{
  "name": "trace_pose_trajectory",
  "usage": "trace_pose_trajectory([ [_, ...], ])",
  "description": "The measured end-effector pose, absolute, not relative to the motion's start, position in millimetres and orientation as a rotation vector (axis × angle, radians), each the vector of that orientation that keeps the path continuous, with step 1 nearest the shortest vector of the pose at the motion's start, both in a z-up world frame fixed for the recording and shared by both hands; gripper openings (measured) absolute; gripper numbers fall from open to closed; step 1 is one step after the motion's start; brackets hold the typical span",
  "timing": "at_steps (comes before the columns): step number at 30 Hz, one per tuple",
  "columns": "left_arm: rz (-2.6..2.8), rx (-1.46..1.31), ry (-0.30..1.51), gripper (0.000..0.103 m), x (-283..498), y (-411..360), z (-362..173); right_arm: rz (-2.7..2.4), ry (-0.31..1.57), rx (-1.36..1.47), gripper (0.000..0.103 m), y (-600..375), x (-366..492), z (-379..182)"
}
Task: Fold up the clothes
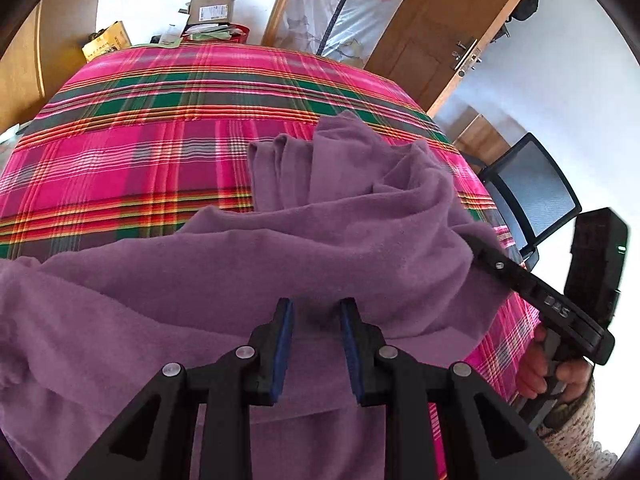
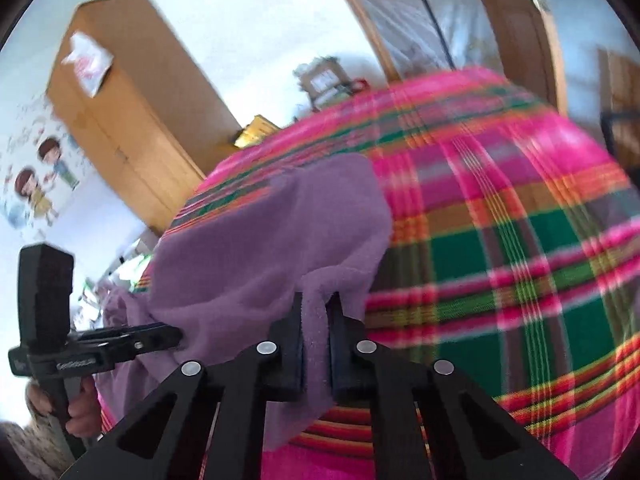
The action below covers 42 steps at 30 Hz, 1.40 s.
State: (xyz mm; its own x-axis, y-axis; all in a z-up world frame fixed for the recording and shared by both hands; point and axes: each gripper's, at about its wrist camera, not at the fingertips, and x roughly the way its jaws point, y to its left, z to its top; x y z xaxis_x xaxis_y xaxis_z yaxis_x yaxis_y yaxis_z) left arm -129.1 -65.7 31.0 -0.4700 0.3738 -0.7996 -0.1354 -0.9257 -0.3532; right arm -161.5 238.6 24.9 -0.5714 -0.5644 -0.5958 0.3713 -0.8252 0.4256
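Note:
A purple garment [image 1: 320, 240] lies bunched across the near part of a table covered with a pink plaid cloth [image 1: 152, 136]. In the left wrist view my left gripper [image 1: 316, 308] stands open just above the purple fabric, with nothing between its blue pads. My right gripper [image 2: 316, 300] is shut on a fold of the purple garment [image 2: 272, 232] and holds it lifted off the table. The right gripper's finger [image 1: 520, 280] shows in the left view, buried in the fabric's right end. The left gripper [image 2: 168, 336] shows at the garment's left side in the blurred right view.
A cardboard box [image 1: 210, 12] and a yellow box [image 1: 106, 42] stand at the table's far edge. A black office chair [image 1: 528, 188] is at the right, beside a wooden door [image 1: 440, 32]. A wooden wardrobe [image 2: 128, 112] stands at the left.

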Motion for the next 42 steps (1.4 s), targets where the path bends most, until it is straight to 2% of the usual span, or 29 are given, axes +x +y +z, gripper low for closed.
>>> trace_pose_trajectory([
  [9,2.478,-1.355,-0.437,0.025,-117,-90,43,-2.272,-0.288,0.841,0.009,182,-136,52],
  [18,2.576,-1.240,-0.608,0.025,-98,-135,66,-2.127,-0.281,0.813,0.009,121,-116,48],
  [27,2.648,-1.220,-0.767,0.025,-89,-175,63,-2.016,-0.257,0.838,0.009,64,-106,35],
  [35,2.624,-1.252,-0.749,0.025,-96,-174,55,-1.961,-0.159,0.939,0.012,40,-108,14],
  [37,2.617,-1.277,-0.709,0.025,-98,-167,52,-1.971,-0.149,0.934,0.014,47,-106,17],
  [39,2.628,-1.293,-0.658,0.025,-100,-162,50,-1.990,-0.151,0.924,0.023,57,-105,21],
  [42,2.638,-1.316,-0.590,0.025,-101,-157,48,-2.036,-0.179,0.899,0.025,81,-106,27],
])
